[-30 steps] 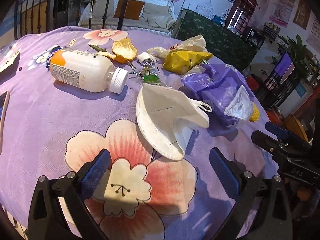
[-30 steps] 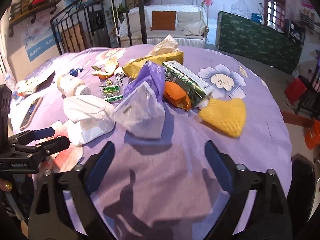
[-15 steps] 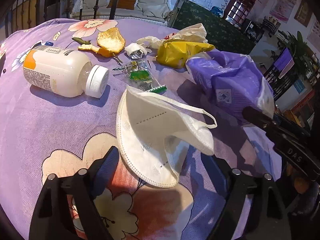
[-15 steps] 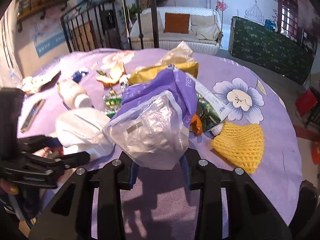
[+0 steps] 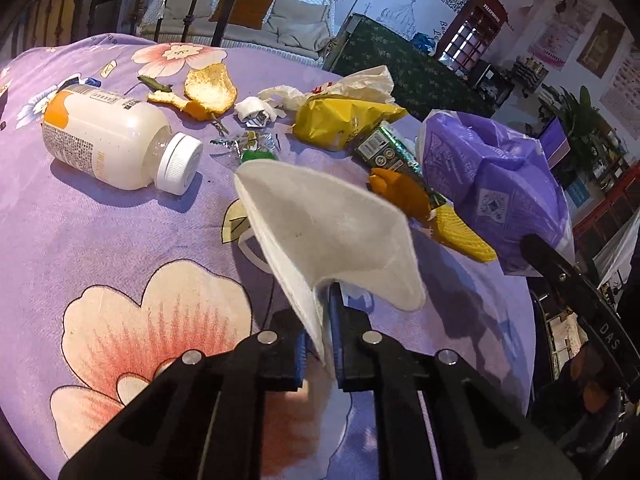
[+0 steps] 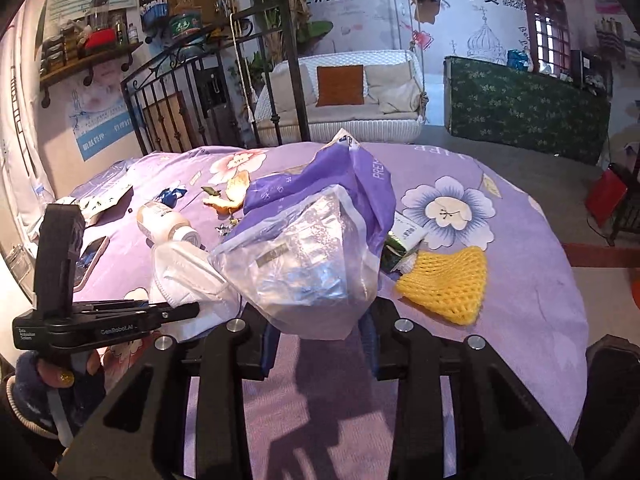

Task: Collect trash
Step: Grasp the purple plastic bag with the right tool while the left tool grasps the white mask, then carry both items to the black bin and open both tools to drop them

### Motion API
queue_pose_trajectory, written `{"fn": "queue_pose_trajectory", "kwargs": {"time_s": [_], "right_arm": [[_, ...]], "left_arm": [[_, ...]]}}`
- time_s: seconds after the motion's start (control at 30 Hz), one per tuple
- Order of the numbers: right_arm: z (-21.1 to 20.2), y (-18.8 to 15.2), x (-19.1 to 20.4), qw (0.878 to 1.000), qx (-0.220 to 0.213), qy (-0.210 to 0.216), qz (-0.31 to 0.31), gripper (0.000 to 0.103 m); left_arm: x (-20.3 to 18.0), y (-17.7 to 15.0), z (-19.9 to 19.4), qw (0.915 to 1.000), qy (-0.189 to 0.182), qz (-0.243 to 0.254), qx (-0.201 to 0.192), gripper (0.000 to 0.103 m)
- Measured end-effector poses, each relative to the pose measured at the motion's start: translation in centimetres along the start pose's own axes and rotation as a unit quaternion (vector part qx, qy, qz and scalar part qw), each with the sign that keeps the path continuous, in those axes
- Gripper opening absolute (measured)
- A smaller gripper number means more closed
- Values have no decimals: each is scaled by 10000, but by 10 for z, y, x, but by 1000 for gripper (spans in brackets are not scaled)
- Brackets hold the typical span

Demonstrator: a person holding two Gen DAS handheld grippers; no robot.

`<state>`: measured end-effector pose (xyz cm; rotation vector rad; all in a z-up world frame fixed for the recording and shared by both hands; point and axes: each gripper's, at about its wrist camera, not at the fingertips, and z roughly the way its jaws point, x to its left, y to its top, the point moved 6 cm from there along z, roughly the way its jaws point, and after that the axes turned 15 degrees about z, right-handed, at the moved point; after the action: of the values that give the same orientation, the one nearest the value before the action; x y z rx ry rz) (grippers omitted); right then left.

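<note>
Now your left tongs (image 5: pixel 320 332) have just closed on the lower edge of the white folded face mask (image 5: pixel 328 232), lifting it above the purple flowered cloth (image 5: pixel 120 240). Your right tongs (image 6: pixel 318 340) are clamped on the purple-and-clear plastic bag (image 6: pixel 308 256), raised over the cloth beside the yellow foam fruit net (image 6: pixel 448 284) and white plastic bottle (image 5: pixel 116 136).
</note>
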<state>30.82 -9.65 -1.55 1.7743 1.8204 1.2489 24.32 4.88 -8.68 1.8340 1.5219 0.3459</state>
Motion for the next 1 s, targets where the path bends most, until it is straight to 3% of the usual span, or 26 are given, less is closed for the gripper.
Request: {"fn": "queue_pose_trajectory", "kwargs": {"time_s": [0.37,0.63,0.77,1.0], "right_arm": [[-57,-6,-31,9964,-643,-187,520,34],[-113,-13,-87,9829,-1221,-1024,925,34],[-135,-21,-138,9679,-1209,-1710,1393,34],[-151,-58,-238,9243,-649,-2863,2440,34]], "left_arm": [[-52,9,-26,9969,-137,556,-533,7],[-130,21,-18,9856,-851,1266,-723,7],[-175,22,-7,9766,-1202,1634,-713,7],[-237,20,11,9606,-1638,2136,-697,7]]}}
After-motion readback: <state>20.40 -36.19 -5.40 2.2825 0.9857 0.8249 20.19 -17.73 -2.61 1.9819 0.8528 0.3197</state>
